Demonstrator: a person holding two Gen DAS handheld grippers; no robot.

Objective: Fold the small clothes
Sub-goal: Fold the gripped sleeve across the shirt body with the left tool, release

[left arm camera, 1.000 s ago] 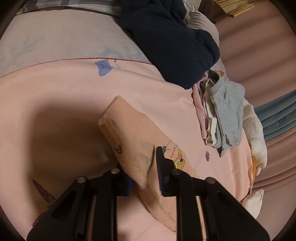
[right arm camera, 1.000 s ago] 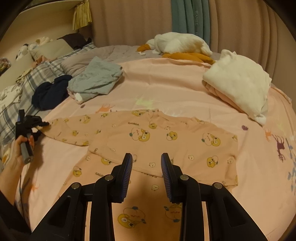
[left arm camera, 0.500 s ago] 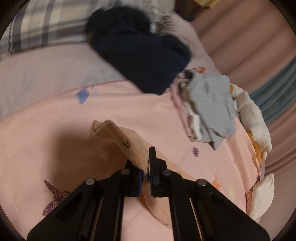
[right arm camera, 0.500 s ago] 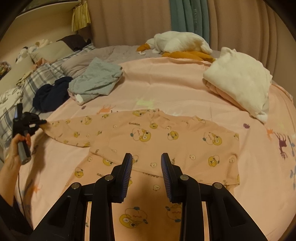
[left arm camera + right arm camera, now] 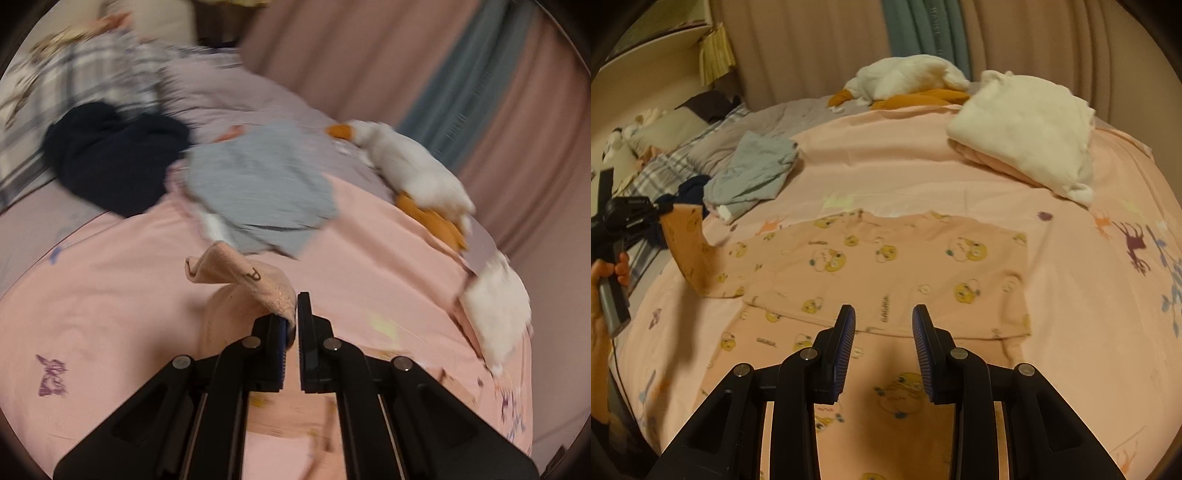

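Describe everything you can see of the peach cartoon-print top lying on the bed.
The peach top looks like soft knit cotton, printed with yellow cartoon faces and small lettering. Its body lies flat and spread on the pink bedsheet. One sleeve is lifted off the bed, its ribbed cuff pinched by the left gripper. The right gripper hovers open above the lower part, not touching it.

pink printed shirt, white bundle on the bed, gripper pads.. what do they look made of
Pink printed shirt: thin matte knit, likely cotton; its lifted sleeve droops limply from the left gripper.
White bundle: fuzzy, fleece-like pile.
Right gripper pads: blue ribbed, probably rubber, on black rigid plastic-looking arms.
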